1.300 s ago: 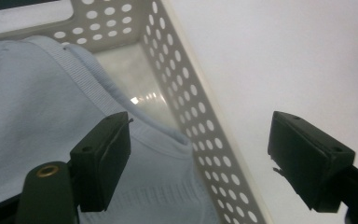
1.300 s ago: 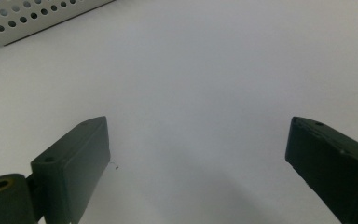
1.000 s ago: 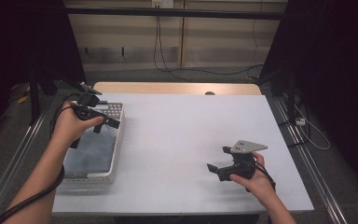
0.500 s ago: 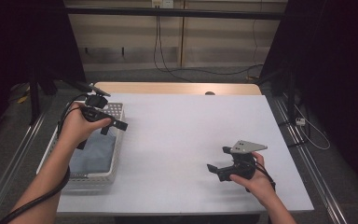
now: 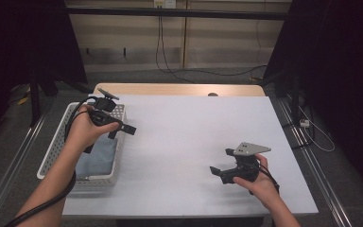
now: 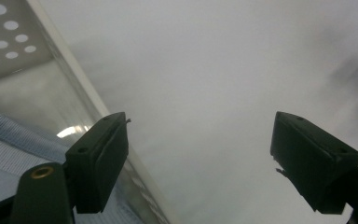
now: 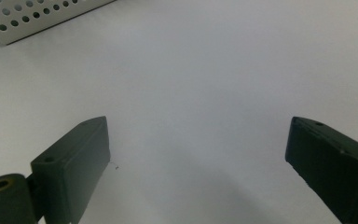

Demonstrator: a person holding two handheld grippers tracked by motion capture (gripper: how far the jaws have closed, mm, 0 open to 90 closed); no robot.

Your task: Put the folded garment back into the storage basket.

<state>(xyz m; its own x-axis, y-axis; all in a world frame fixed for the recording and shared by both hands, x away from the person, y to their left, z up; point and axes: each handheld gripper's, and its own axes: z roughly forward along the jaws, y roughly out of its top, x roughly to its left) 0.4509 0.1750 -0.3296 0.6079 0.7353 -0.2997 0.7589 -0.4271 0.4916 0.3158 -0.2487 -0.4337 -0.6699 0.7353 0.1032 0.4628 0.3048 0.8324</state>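
A person sits at a white worktop (image 5: 189, 137) and holds a gripper in each hand.

The left gripper (image 5: 121, 129) hangs over the right edge of a white basket (image 5: 56, 142) with small round holes in its walls. The basket stands at the left side of the worktop. A blue cloth (image 5: 97, 158) lies folded flat inside it. The left gripper's jaws stand wide apart and there is nothing between them. In the left gripper view, the basket's rim (image 6: 81, 88) runs under the jaws, with the blue cloth (image 6: 9, 140) low at the left and bare worktop at the right. That picture is foggy, so the cloth's folds are hard to make out.

The right gripper (image 5: 222, 163) sits low over the worktop near the front right, well apart from the basket. Its jaws are wide open too and hold nothing. In the right gripper view, plain white worktop (image 7: 191, 84) lies ahead, and a corner of the basket (image 7: 37, 16) shows far off at the top left.
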